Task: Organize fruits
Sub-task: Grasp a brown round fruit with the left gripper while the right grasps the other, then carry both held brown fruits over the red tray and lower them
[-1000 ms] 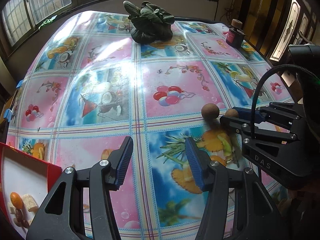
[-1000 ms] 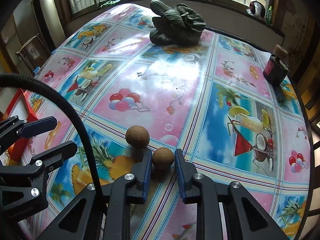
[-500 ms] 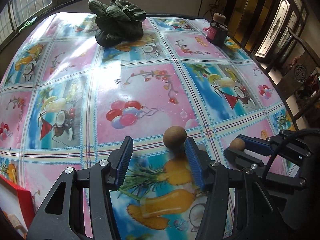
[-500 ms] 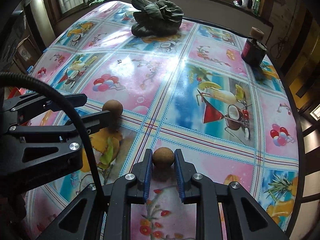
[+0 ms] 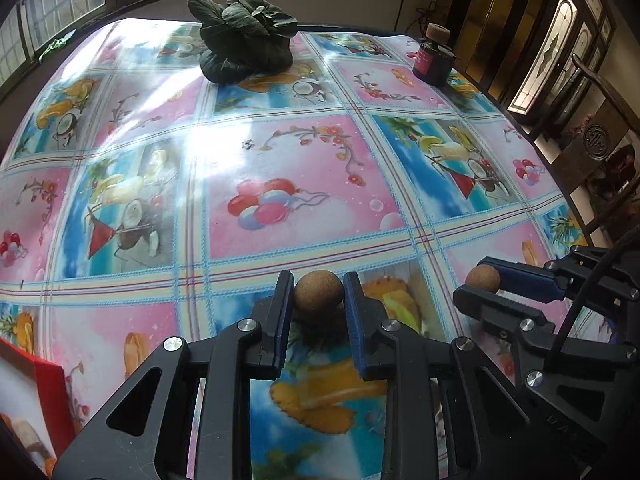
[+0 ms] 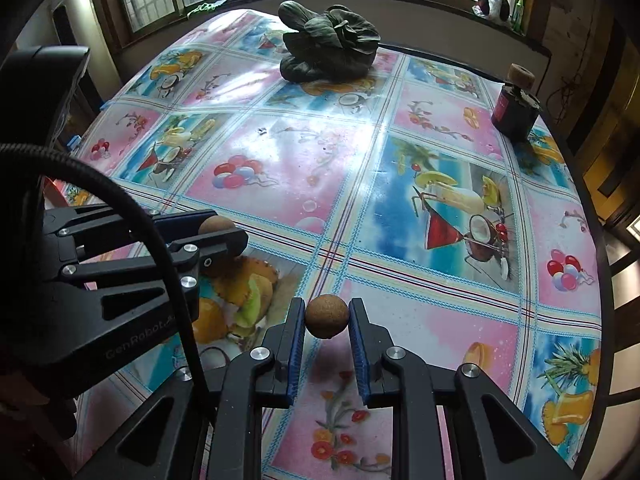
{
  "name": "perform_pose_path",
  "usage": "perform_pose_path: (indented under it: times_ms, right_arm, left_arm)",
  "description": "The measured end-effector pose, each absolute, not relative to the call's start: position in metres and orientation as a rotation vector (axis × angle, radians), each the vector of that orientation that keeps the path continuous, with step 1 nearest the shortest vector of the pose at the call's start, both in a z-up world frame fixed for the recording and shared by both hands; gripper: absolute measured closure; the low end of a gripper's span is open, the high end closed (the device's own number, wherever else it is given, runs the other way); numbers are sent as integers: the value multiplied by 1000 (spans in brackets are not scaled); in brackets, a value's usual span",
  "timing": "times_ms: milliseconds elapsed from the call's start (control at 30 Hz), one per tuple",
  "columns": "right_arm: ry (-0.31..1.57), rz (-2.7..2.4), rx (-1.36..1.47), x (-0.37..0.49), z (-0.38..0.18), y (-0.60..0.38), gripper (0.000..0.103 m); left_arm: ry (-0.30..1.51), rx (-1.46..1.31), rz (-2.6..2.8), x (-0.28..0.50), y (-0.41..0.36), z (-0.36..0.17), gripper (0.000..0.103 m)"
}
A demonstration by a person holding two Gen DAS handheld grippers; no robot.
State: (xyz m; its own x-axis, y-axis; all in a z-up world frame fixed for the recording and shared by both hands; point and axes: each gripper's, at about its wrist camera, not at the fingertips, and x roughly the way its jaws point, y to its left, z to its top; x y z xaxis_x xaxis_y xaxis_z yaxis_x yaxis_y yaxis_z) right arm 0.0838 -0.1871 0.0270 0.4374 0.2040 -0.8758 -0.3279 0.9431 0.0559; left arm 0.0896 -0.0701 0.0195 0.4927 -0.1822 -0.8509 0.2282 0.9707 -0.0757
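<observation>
The left gripper (image 5: 319,294) has a round brown rough-skinned fruit (image 5: 319,291) between its blue-padded fingers (image 5: 353,320), and its jaws are closing on it; both pads look to be touching the fruit's sides. This fruit sits low over the worktop (image 5: 280,152), which is covered with a glossy plastic cloth printed in pink and blue squares of balloons, cocktails and fruit. Whether the fruit rests on the cloth or is just clear of it cannot be told.

The right gripper (image 6: 326,316) is clamped tight on a second round brown fruit (image 6: 326,316), slightly smaller looking, held at the fingertips and lifted clear of the cloth, with its shadow falling below it. In the left wrist view this gripper (image 5: 476,282) appears just to the right of the left one, its fruit (image 5: 482,278) pinched at the very tips.

Taking the printed balloon bunch (image 5: 264,206) as the landmark: the left gripper's fruit is near it, on the near side and a little right, at the crossing of the striped bands. The right gripper's fruit is further right again. A heap of dark green leafy vegetable (image 5: 244,36) lies well beyond the balloons, by the far edge. A small dark jar with a cork stopper (image 5: 434,58) stands far beyond and to the right. A red-edged box (image 5: 48,392) lies well to the near left.
</observation>
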Motion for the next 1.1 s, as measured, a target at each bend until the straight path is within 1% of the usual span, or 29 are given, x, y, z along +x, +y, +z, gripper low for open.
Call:
perform_pose_path:
  times_ms: [167, 467, 800, 1100]
  right_arm:
    - [1040, 368, -133, 64, 42, -164, 82]
    - [993, 471, -117, 22, 57, -100, 82]
    - [968, 584, -104, -14, 56, -36, 82]
    - [963, 684, -127, -31, 52, 14, 82]
  left_arm:
    - [1014, 53, -200, 60, -46, 29, 79]
    - [943, 70, -99, -1, 4, 51, 79]
    - [914, 36, 56, -51, 80, 54, 79]
    - [890, 10, 173, -78, 131, 55, 79]
